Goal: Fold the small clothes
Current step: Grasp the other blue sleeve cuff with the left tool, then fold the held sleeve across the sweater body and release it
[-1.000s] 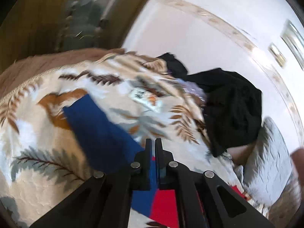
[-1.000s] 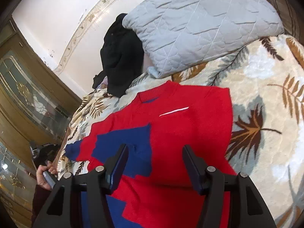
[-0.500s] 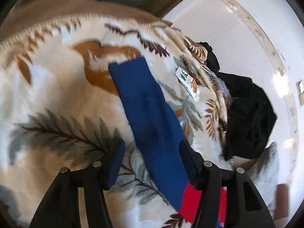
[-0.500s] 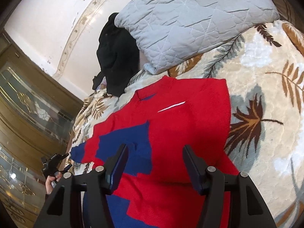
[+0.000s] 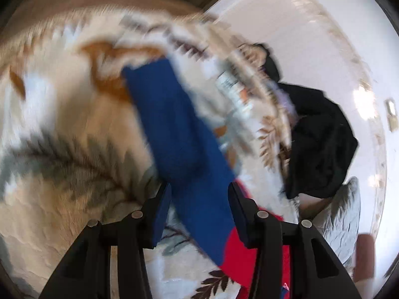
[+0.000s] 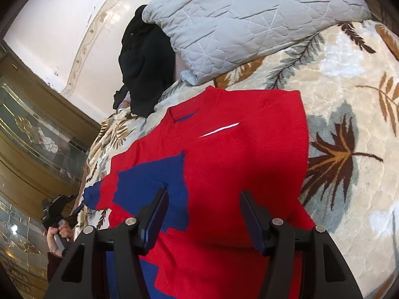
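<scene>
In the left wrist view, blurred by motion, the left gripper [image 5: 199, 196] has its fingers [image 5: 162, 214] spread apart, holding nothing. The blue sleeve [image 5: 179, 134] of the sweater runs between them and stretches away across the leaf-patterned blanket [image 5: 62, 149] that covers the bed; whether the fingers touch the cloth cannot be told. At the lower edge the sleeve meets the red body of the sweater [image 5: 239, 256]. Just beside the sleeve, farther out on the blanket, lies a small printed packet [image 5: 234, 94], too smeared to read. Beyond it a heap of black clothing [image 5: 321, 144] sits at the bed's edge against the white wall [image 5: 311, 25], with a grey quilted pillow [image 5: 349, 214] at the right.

In the right wrist view the right gripper [image 6: 203, 214] also has its fingers [image 6: 251, 221] wide apart and empty, poised above the sweater [image 6: 237, 174]. The sweater lies flat on the blanket [image 6: 349, 114], neckline toward the pillow [image 6: 249, 20], red with jagged blue patches on its left half and a thin white stripe on the chest. The pillow rests just past the collar, apart from it. The black clothing [image 6: 144, 67] is piled beside the pillow. At the far left, the left gripper [image 6: 56, 210] shows in the person's hand [image 6: 58, 234], near the blue cuff of the outstretched sleeve [image 6: 91, 195], in front of a wooden cabinet with patterned glass [image 6: 30, 134].
</scene>
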`<state>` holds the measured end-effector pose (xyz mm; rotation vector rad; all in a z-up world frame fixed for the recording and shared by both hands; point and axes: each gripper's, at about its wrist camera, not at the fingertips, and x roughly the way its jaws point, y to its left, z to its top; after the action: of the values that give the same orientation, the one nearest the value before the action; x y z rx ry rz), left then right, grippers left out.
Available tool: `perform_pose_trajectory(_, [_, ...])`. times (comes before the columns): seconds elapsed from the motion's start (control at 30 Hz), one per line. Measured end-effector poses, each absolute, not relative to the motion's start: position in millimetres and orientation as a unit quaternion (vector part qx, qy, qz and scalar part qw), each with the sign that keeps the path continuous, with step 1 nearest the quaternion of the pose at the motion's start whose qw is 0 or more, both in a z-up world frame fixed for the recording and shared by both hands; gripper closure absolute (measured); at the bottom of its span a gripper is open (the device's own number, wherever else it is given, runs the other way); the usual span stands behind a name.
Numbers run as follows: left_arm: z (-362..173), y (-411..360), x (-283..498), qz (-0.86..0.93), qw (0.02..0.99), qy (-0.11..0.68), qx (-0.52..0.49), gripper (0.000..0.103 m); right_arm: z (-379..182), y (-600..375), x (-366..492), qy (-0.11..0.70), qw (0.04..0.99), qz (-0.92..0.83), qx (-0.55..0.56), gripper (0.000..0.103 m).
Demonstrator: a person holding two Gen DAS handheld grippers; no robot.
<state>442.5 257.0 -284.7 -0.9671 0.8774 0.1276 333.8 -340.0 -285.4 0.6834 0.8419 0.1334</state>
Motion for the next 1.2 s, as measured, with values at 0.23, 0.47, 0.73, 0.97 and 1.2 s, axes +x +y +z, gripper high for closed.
perform_pose_trajectory(0.23, [-297.7, 270.5, 450.9, 0.07, 0.786, 0.378, -0.483, 0.056, -283.9, -347.8, 333.1, 0.391, 0.858, 0.053, 0.328, 0.04])
perform_pose_trajectory(0.47, [-295.9, 270.8, 461.8, 0.067, 0.801, 0.354, -0.478, 0.096, -286.8, -346.0, 334.8, 0.394, 0.86, 0.049, 0.319, 0.04])
perform_pose_trajectory(0.73, [-233.6, 198.1, 460.4, 0.013, 0.88, 0.321, -0.349, 0.097, -272.9, -342.8, 328.6, 0.374, 0.877, 0.043, 0.297, 0.05])
perform_pose_trajectory(0.97, [-198.7, 29.5, 447.0, -0.131, 0.908, 0.349, -0.189, 0.097, -260.0, -355.2, 319.0, 0.352, 0.883, 0.032, 0.307, 0.05])
perform_pose_trajectory(1.2, [-233.1, -143.0, 400.1, -0.294, 0.833, 0.466, -0.047, 0.095, -253.9, -378.1, 311.9, 0.34, 0.883, 0.011, 0.322, 0.05])
